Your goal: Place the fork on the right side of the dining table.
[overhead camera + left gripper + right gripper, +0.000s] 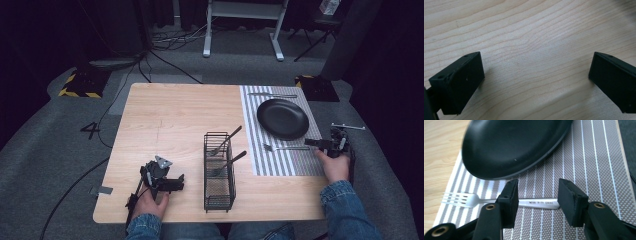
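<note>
On the striped placemat, the right gripper stands released around a fork; the left gripper is released above the table.

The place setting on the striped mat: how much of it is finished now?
Done: the black plate lies on the striped placemat, a knife beyond it and a fork beside it. In hand: the right gripper straddles that fork's handle, open. Left: two utensils remain in the wire caddy.
</note>
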Action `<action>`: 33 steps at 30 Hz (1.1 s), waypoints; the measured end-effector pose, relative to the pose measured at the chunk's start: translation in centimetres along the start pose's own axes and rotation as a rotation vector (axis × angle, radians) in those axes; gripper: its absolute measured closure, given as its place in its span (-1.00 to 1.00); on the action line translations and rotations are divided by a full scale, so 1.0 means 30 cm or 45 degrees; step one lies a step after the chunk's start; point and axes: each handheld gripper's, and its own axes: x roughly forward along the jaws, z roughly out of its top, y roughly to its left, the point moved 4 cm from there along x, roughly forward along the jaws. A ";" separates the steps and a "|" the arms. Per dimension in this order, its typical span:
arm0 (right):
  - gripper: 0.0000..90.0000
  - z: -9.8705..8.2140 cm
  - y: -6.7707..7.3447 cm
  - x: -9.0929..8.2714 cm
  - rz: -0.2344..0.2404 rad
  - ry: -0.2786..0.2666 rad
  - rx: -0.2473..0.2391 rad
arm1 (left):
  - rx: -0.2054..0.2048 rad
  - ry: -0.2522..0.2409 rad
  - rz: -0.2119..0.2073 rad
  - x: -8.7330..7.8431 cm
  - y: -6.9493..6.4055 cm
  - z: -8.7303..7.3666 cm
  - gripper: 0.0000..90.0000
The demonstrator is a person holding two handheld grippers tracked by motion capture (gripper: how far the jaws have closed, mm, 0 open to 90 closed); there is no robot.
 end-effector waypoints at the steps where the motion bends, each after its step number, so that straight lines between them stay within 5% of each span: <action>1: 0.14 0.002 0.004 -0.005 0.005 -0.011 -0.005 | 0.003 0.001 0.000 0.000 0.001 0.000 -1.00; 7: 0.12 0.008 0.041 -0.042 0.019 -0.037 -0.068 | -0.001 0.000 0.000 0.000 0.000 0.000 -1.00; 15: 0.05 0.032 0.157 -0.139 0.008 -0.090 -0.297 | -0.001 0.000 0.000 0.000 0.000 0.000 -1.00; 20: 0.03 0.026 0.208 -0.178 0.030 -0.116 -0.358 | -0.001 0.000 0.000 0.000 0.000 0.000 -1.00; 29: -0.08 -0.023 0.385 -0.259 0.163 -0.104 -0.503 | -0.002 0.000 0.000 0.000 0.000 0.000 -1.00; 33: -0.10 -0.042 0.420 -0.267 0.207 -0.098 -0.530 | -0.002 0.000 0.000 0.000 0.000 0.000 -1.00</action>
